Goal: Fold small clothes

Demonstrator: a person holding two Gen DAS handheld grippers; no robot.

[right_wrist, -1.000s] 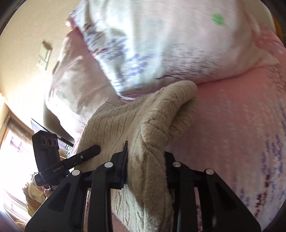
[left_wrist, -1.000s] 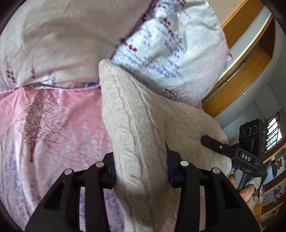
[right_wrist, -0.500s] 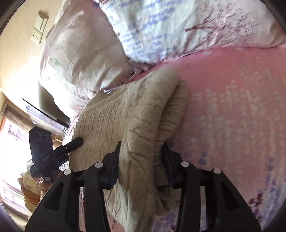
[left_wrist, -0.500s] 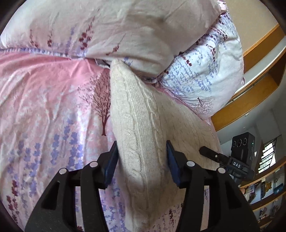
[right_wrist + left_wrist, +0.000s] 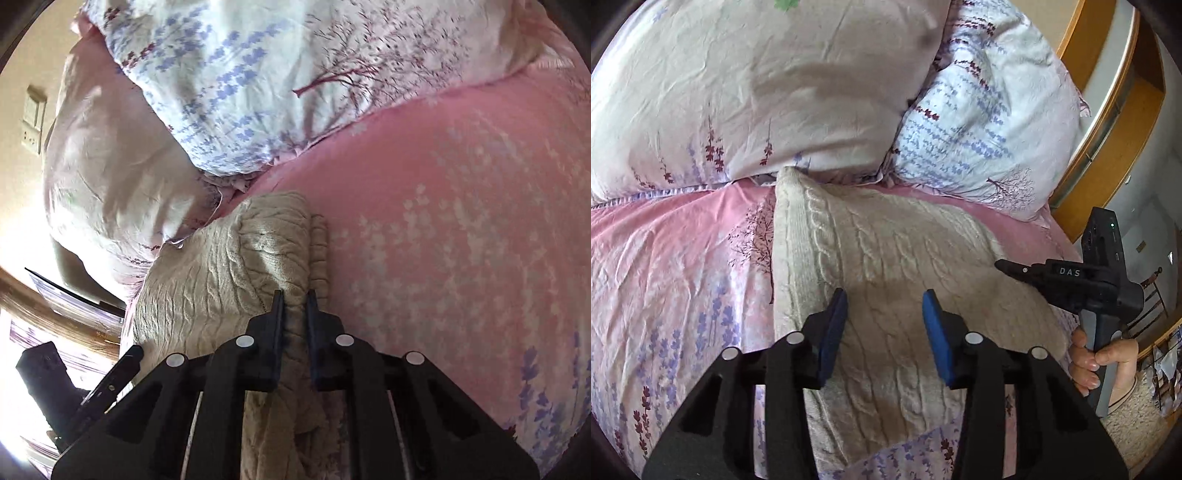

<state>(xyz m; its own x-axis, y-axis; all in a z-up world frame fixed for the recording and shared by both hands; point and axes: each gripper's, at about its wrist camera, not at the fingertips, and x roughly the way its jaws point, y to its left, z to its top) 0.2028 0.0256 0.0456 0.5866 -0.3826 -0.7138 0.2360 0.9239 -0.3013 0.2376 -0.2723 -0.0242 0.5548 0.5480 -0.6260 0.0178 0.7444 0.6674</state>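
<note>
We counted one cream cable-knit sweater (image 5: pixel 886 258) flat on the pink bedsheet (image 5: pixel 683 266), its far corner touching two pillows (image 5: pixel 757 92). A second ago it hung bunched between the pads; now the left gripper (image 5: pixel 884 314) stood spread above it, its jaws having just narrowed, while the right gripper (image 5: pixel 295 302), marked "DAS", had just closed, pinching the sweater's edge.

Light: daylight, bright and soft in the left view.
Glare: window (image 5: pixel 14 332) at the right view's lower left was blown out white.
Shadows: gripper (image 5: pixel 884 310) shadow fell on the knit (image 5: pixel 886 251); grey patches lay on the pillows (image 5: pixel 757 92).
Distortion: fisheye, dark round rim, curved edges.
Blur: slight in the right view.
</note>
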